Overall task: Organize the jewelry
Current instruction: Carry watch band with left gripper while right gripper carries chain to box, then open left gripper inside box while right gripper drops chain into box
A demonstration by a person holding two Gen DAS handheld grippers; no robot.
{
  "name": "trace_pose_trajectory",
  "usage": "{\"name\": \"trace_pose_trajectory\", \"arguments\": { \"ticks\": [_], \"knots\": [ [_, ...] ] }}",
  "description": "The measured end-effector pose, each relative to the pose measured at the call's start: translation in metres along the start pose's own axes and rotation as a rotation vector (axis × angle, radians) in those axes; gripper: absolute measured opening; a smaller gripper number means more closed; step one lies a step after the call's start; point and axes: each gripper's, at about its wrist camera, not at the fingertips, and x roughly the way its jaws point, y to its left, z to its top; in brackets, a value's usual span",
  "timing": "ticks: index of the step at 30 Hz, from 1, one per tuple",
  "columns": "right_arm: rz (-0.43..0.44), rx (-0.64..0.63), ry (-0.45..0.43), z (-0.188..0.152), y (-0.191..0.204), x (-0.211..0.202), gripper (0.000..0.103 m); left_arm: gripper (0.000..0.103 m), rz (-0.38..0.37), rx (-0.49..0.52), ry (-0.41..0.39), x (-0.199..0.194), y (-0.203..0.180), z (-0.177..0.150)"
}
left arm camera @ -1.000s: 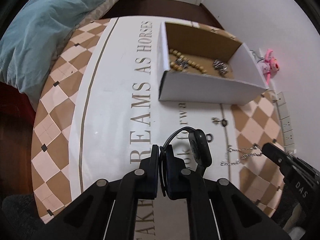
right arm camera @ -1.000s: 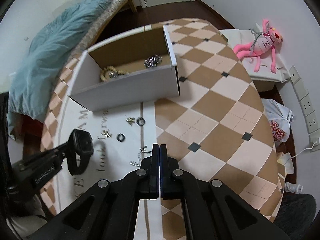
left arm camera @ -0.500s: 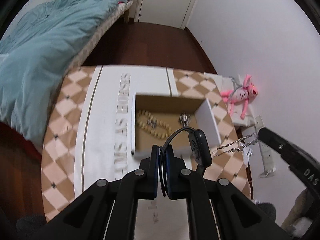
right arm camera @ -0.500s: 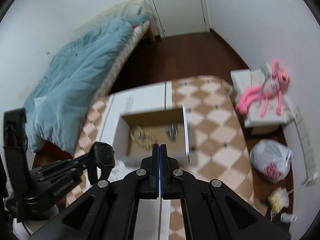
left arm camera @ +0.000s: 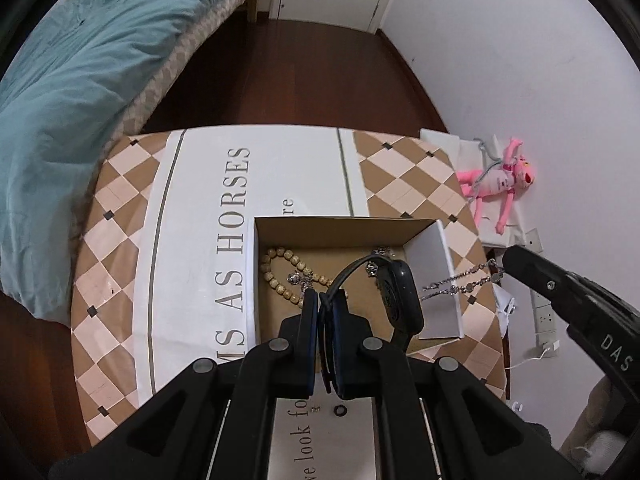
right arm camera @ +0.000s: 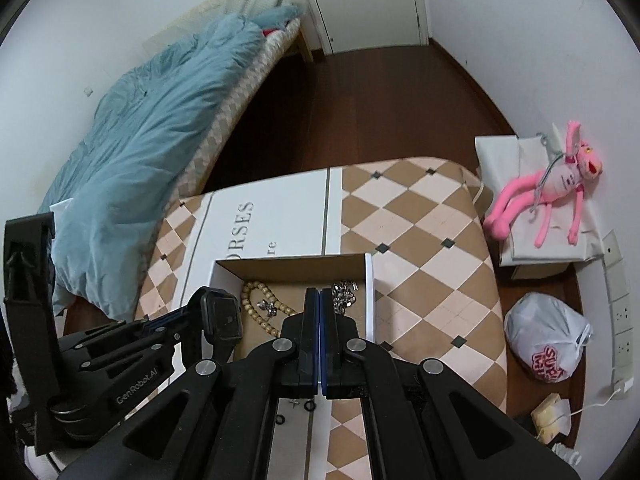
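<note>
Above the box (left arm camera: 434, 276), both grippers tilt downward — left gripper (left arm camera: 325, 320) clamps the watch (left arm camera: 402, 300), right gripper (left arm camera: 505, 265) the chain (left arm camera: 456, 284).

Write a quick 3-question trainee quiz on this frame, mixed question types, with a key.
1. True or false: the left gripper is shut on the strap of a black watch.
2. What hangs from the right gripper in the left wrist view? A) a bead bracelet B) a silver chain C) a ring
3. Fill in: the wooden bead bracelet lies inside the open ____.

Key
1. True: the strap is pinched between the closed fingers, and the watch is above the box.
2. B: the chain dangles from the fingertip over the box's right wall.
3. box: it rests on the brown floor of the box, beside small silver pieces.
</note>
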Motion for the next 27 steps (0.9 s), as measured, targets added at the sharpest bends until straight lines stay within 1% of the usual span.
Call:
{"name": "trace_pose_trajectory", "arguments": {
  "ticks": [3, 4, 6, 7, 8, 9, 10, 11, 12, 13, 14, 16, 17, 18, 19, 22, 25, 27],
  "knots": [
    [0.021, -0.004, 0.050, 0.000, -0.002, 0.014, 0.000, 0.015, 0.020, -0.024, 0.053, 0.007, 0.000, 0.004],
    [0.027, -0.003, 0.075, 0.000, -0.003, 0.019, 0.000, 0.016, 0.026, -0.029, 0.058, 0.008, 0.000, 0.005],
    [0.024, 0.006, 0.129, -0.001, -0.007, 0.031, 0.001, 0.017, 0.031, -0.031, 0.048, 0.006, 0.000, 0.006],
    [0.018, 0.006, 0.144, -0.002, -0.008, 0.033, 0.001, 0.018, 0.049, -0.029, 0.035, 0.003, -0.001, 0.007],
    [0.008, 0.006, 0.159, -0.003, -0.010, 0.036, 0.002, 0.023, 0.063, -0.026, 0.031, 0.002, -0.002, 0.009],
    [-0.002, 0.005, 0.165, -0.004, -0.011, 0.037, 0.004, 0.040, 0.087, -0.019, 0.024, 0.000, -0.003, 0.010],
    [-0.013, 0.007, 0.173, -0.005, -0.013, 0.039, 0.015, 0.053, 0.102, -0.015, 0.014, -0.002, -0.003, 0.011],
    [-0.023, 0.008, 0.179, -0.006, -0.014, 0.039, 0.034, 0.075, 0.114, -0.011, -0.002, -0.004, -0.003, 0.012],
    [-0.032, 0.007, 0.181, -0.006, -0.016, 0.039, 0.047, 0.083, 0.134, -0.002, -0.019, -0.008, -0.004, 0.012],
    [-0.048, 0.003, 0.180, -0.007, -0.017, 0.039, 0.068, 0.083, 0.147, 0.002, -0.029, -0.010, -0.004, 0.012],
    [-0.067, -0.003, 0.175, -0.008, -0.017, 0.038, 0.072, 0.083, 0.155, 0.004, -0.036, -0.011, -0.003, 0.012],
    [-0.116, -0.019, 0.167, -0.010, -0.018, 0.037, 0.073, 0.095, 0.187, 0.006, -0.045, -0.013, -0.001, 0.009],
    [-0.144, -0.026, 0.169, -0.012, -0.018, 0.038, 0.079, 0.102, 0.203, 0.007, -0.046, -0.012, 0.000, 0.007],
    [-0.165, -0.024, 0.173, -0.014, -0.020, 0.039, 0.085, 0.102, 0.216, 0.009, -0.047, -0.012, 0.001, 0.005],
    [-0.183, -0.026, 0.174, -0.015, -0.020, 0.041, 0.095, 0.102, 0.224, 0.009, -0.047, -0.011, 0.002, 0.003],
    [-0.238, -0.055, 0.163, -0.021, -0.019, 0.041, 0.096, 0.102, 0.255, 0.013, -0.047, -0.010, 0.005, -0.003],
    [-0.264, -0.064, 0.160, -0.024, -0.017, 0.041, 0.096, 0.102, 0.273, 0.010, -0.053, -0.012, 0.007, -0.009],
    [-0.275, -0.067, 0.151, -0.024, -0.016, 0.038, 0.099, 0.102, 0.272, 0.000, -0.058, -0.015, 0.008, -0.011]
  ]
}}
